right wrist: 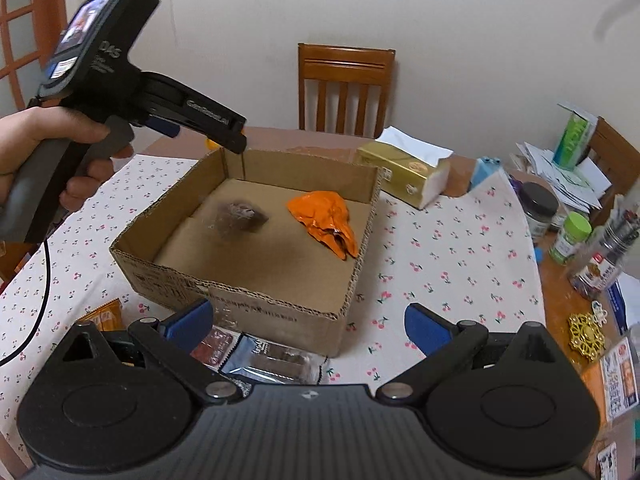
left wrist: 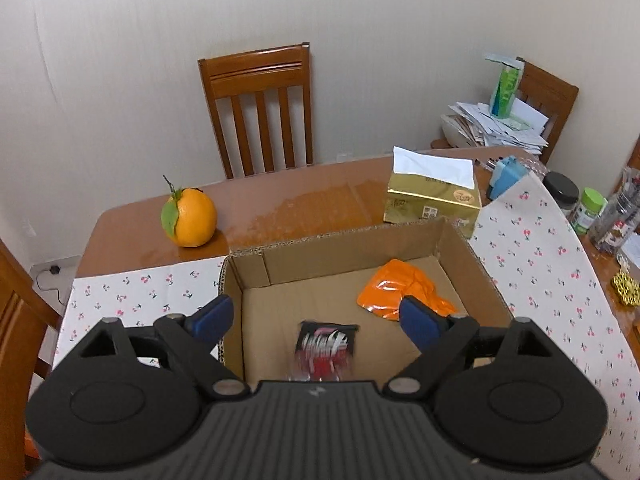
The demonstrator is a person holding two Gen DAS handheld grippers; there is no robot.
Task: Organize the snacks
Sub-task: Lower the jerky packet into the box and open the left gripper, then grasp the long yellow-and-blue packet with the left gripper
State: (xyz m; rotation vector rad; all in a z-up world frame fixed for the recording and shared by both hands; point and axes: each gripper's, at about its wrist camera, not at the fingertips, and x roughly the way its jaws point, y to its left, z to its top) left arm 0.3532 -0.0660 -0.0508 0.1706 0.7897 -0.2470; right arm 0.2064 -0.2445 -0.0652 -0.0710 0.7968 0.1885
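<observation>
Snacks: a dark red-and-black packet [left wrist: 326, 350], blurred and seemingly mid-drop, sits between and below my left jaws [left wrist: 316, 320], which stand spread with nothing pressed in them, over the near end of the cardboard box [left wrist: 352, 236]. An orange packet [left wrist: 404, 290] lies crumpled at the box's right side. My right jaws [right wrist: 310, 322] are likewise spread and empty, poised above loose packets [right wrist: 256, 354] lying on the cherry-print cloth [right wrist: 440, 248] of the worktop, just outside the box's near wall; another orange-wrapped one [right wrist: 105, 315] lies to their left. Beyond the box: a gold tissue pack [left wrist: 434, 200], an orange fruit with leaf [left wrist: 190, 216], jars [left wrist: 591, 210] at right, a wooden chair [left wrist: 260, 108]. Step in hand, as I judge it: depositing into the box. Next calls for lowering my right jaws onto a loose packet and pinching it flat without dragging the cloth.
</observation>
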